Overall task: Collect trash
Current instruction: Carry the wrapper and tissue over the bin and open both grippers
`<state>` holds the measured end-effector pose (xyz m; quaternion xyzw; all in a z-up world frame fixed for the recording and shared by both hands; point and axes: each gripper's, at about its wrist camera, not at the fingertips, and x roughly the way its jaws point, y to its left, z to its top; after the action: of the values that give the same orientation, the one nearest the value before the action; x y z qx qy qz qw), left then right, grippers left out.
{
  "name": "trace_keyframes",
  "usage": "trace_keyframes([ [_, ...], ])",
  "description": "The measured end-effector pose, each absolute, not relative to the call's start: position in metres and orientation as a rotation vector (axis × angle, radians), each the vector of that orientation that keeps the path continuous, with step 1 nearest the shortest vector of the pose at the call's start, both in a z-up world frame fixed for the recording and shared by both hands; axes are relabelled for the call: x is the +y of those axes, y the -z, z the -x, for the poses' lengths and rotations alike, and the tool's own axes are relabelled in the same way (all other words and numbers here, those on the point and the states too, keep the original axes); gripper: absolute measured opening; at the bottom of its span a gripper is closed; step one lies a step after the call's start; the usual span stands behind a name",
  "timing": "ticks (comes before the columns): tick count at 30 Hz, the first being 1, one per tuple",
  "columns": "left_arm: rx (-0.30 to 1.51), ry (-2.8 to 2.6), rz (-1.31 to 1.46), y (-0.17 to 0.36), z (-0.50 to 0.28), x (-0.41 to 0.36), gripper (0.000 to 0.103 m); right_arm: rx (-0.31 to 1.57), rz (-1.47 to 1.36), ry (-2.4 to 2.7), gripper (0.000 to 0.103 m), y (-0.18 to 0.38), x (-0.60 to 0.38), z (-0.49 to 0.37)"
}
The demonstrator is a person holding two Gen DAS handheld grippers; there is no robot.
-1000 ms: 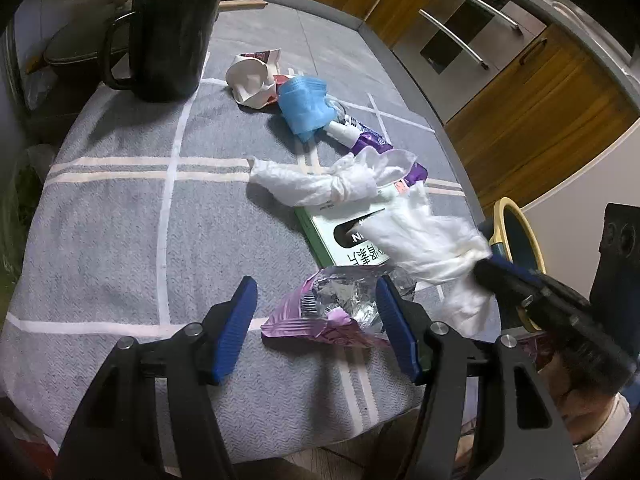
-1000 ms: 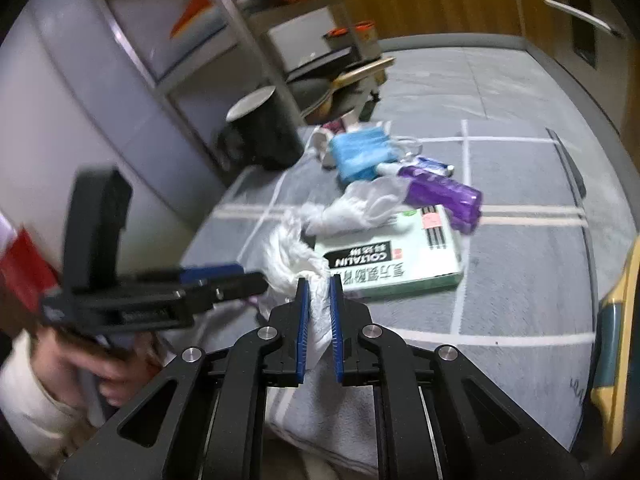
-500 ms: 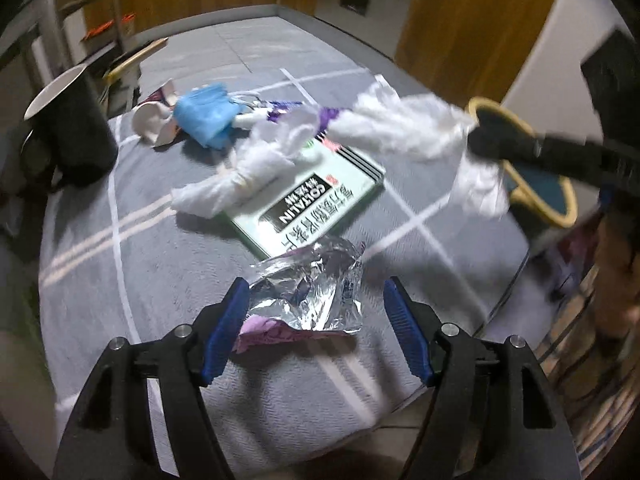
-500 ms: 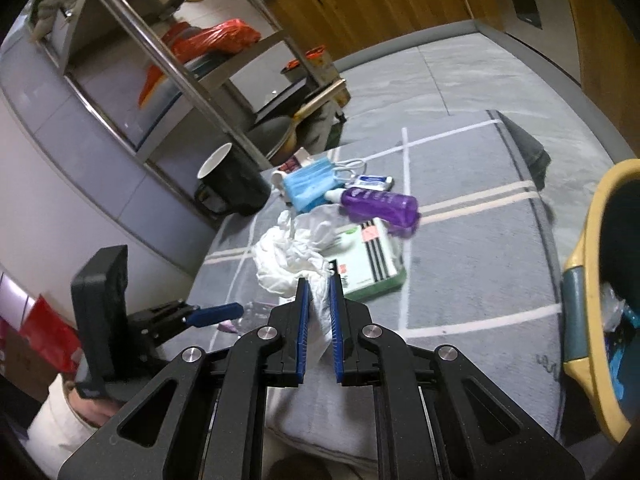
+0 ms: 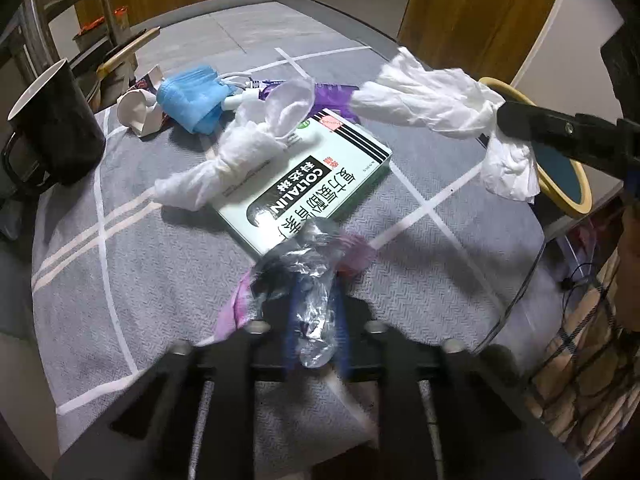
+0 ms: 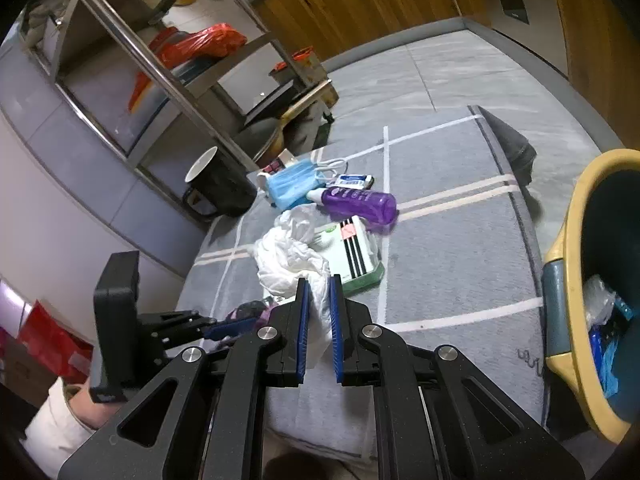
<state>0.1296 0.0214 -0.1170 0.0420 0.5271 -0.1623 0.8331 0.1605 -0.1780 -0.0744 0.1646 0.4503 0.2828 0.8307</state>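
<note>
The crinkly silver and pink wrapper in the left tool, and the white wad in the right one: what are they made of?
The crinkly silver and pink wrapper looks like thin metallised plastic film: shiny, sharply creased, partly see-through. The left gripper has just closed on it. The white wad, pinched in the right gripper, seems to be soft tissue paper, or possibly thin plastic: matte and softly crumpled.

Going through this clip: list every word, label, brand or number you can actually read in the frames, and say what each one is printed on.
"COLTALIN": on the green and white medicine box, in white letters on a dark band, seen upside down from the left wrist view.
Chinese characters beside and below it on the same box: large, but I will not transcribe them.
Small red label at the box corner: too small to read.
Purple bottle label, small tube print: blurred, unreadable.
Black mug: no text visible.
</note>
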Motion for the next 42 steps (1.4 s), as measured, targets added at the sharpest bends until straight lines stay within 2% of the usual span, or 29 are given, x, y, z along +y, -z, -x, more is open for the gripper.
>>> trace_keyframes([
  [3, 1.113, 0.361, -0.096, 0.115, -0.127, 0.018, 0.0, 0.948, -0.358, -0.592, 0.011, 0.073, -0.184, -0.16],
  [18, 0.967, 0.408, 0.137, 0.06, -0.137, 0.017, 0.0, 0.874, -0.405, -0.536, 0.011, 0.055, -0.228, -0.155],
  [34, 0.915, 0.578, 0.151, 0.03, -0.163, -0.111, 0.0, 0.798, -0.491, -0.351, 0.011, 0.051, -0.343, -0.131],
  [42, 0.925, 0.663, 0.194, 0.032, -0.172, -0.171, 0.0, 0.792, -0.52, -0.256, 0.012, 0.064, -0.4, -0.114],
])
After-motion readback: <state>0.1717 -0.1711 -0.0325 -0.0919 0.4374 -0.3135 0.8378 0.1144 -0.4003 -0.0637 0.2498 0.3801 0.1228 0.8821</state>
